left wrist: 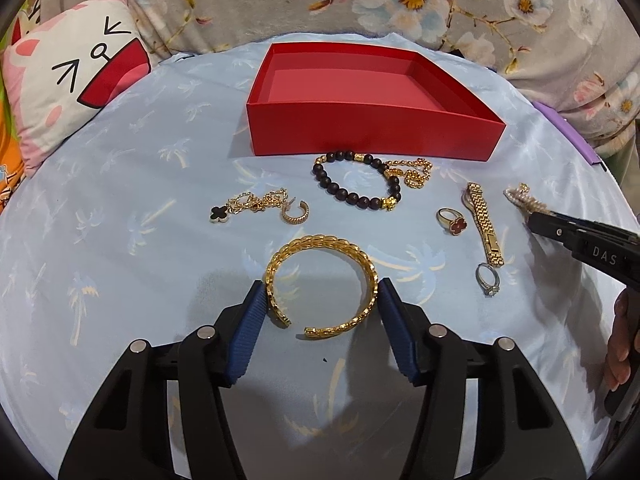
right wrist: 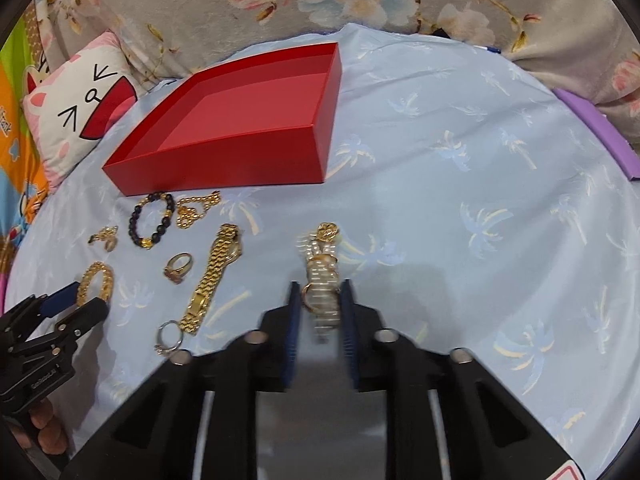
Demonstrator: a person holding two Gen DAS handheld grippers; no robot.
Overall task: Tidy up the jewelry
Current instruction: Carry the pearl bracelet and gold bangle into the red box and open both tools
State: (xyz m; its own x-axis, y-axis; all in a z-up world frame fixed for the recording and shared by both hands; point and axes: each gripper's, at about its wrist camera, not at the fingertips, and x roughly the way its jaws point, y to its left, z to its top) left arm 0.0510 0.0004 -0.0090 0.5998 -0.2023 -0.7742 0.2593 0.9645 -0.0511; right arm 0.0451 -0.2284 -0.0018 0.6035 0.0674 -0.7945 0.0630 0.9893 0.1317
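**Both grippers at jewelry**

My left gripper (left wrist: 320, 300) is spread wide, its blue pads touching either side of the gold cuff bangle (left wrist: 322, 286) on the blue cloth (left wrist: 120, 200). My right gripper (right wrist: 320, 300) has narrowed onto the pearl bracelet (right wrist: 322, 280). The red box (left wrist: 372, 104) sits beyond.

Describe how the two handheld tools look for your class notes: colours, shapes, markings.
Both tools, left tool and right tool, are matte black plastic with silver round pivot pins and ribbed dark-blue fingers. Pale lettering marks the bodies, "DAS" readable on the right one.
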